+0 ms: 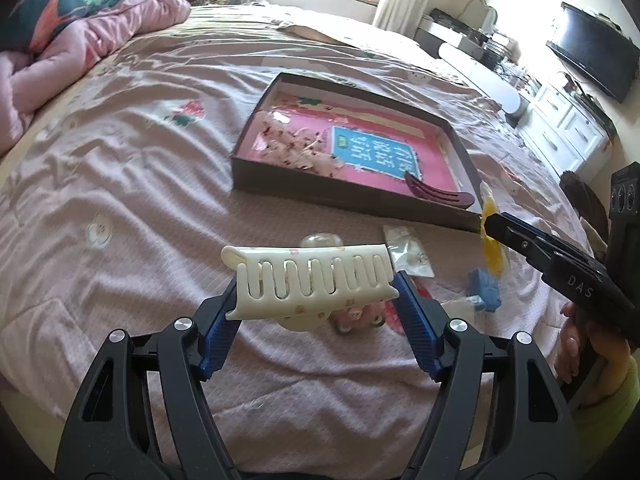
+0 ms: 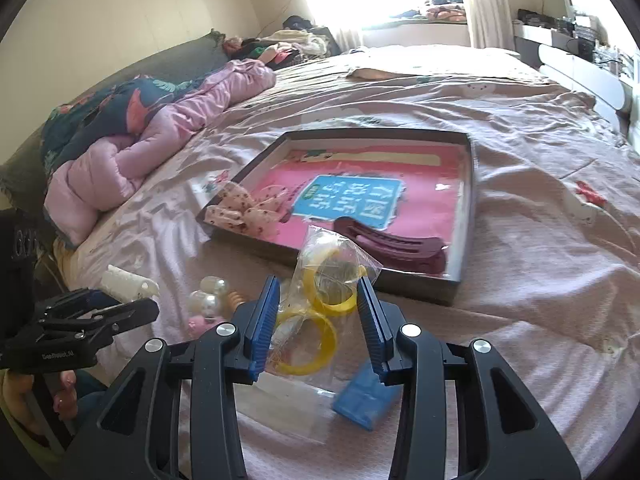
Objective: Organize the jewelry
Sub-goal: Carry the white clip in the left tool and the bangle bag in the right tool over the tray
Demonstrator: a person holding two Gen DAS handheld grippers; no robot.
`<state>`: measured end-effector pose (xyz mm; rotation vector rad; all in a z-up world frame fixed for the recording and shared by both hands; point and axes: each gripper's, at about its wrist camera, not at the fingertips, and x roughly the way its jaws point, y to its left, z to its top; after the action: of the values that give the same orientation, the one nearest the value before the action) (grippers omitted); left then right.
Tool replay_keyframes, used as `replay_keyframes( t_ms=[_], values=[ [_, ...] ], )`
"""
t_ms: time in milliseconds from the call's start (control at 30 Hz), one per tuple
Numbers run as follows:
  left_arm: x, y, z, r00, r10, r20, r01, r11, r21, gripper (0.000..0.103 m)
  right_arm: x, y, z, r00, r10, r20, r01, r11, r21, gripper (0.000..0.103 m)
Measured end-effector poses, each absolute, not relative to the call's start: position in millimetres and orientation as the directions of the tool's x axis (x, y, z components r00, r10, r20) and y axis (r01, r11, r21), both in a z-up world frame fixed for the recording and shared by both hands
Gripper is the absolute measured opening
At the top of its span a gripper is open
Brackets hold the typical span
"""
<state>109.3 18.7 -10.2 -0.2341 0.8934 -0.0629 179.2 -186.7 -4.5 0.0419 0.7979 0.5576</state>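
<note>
Ribbed blue pads of my left gripper (image 1: pixel 316 296) pinch a cream plastic hair claw (image 1: pixel 310 280) by its ends, above the pink bedsheet (image 1: pixel 120 200). My right gripper (image 2: pixel 318 300), stamped "DAS", clamps a crinkly clear bag of yellow bangles (image 2: pixel 326 280) just short of the dark cardboard tray (image 2: pixel 466 216); inside the tray lie a maroon clip (image 2: pixel 394 250) and a dotted bow (image 2: pixel 244 212).

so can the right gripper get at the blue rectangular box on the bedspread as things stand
Probably not: the right gripper is shut on a clear bag of yellow rings, above the blue rectangular box.
</note>
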Motion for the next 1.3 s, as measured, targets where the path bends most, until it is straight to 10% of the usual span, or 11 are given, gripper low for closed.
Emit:
replay_keyframes(
  t_ms=[1300],
  values=[
    [227, -25, 18, 0.668, -0.203, -0.715, 0.089, 0.977, -0.194, 0.063, 231, -210, 31, 0.664, 0.412, -0.624, -0.384, 0.904, 0.187, 0.038]
  ],
)
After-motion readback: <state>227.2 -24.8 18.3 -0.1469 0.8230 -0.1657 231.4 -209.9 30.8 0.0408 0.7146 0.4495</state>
